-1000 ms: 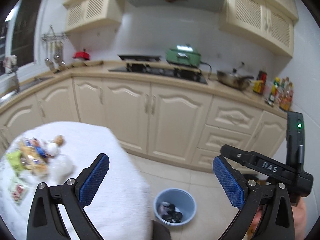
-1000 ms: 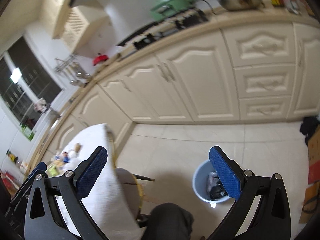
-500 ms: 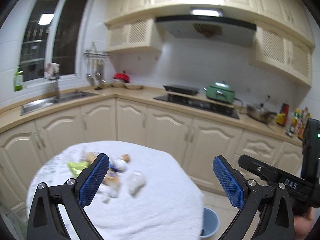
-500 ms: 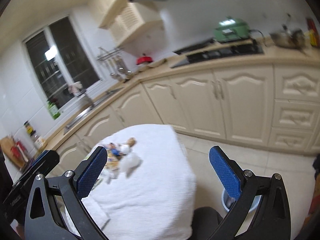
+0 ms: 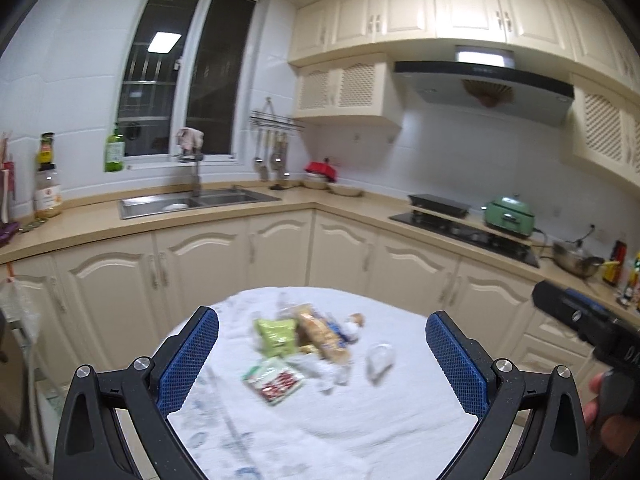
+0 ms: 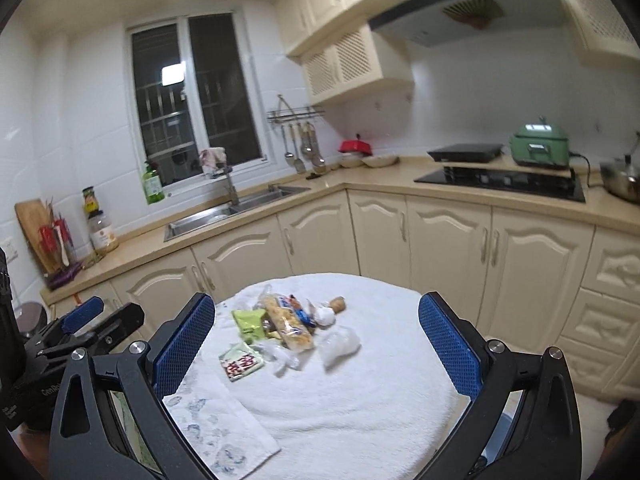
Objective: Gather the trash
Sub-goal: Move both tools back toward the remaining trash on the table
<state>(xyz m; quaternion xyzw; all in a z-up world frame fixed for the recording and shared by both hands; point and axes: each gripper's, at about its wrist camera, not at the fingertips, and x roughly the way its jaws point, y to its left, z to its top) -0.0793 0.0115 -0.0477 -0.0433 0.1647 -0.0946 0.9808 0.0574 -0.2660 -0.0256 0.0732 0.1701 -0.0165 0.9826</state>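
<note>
Left gripper (image 5: 322, 364): we see both blue-padded fingers spread wide, released, with nothing between them.
Right gripper (image 6: 316, 354): we see the same state, fingers fully apart and empty; its body also shows at the right edge of the left wrist view, with part of a hand (image 5: 608, 424) around the handle.
Table (image 6: 392, 420): round, covered in a white cloth, directly ahead of and below both grippers.
Trash pile (image 6: 288, 324): we locate it on the cloth ahead of both grippers, between the finger lines, slightly nearer the left finger in each view.
Green packet (image 6: 250, 320): at the left side of the pile, just beside the long snack bag.
Long snack bag (image 6: 290, 326): clear wrapper with pale contents, lying through the middle of the pile.
Red-and-white packet (image 6: 241, 362): nearest the grippers, lying flat, slightly apart from the pile.
Clear crumpled plastic (image 6: 340, 344): to the right of the pile, near the long snack bag.
Brown lump (image 6: 338, 303): at the far side of the pile; we cannot tell what it is.
Patterned cloth (image 6: 218, 428): blue-printed, lying at the table edge under the right gripper's left finger.
Surroundings: sink (image 5: 192, 200) and counter beyond the table, stove (image 6: 500, 180) ahead to the right.
</note>
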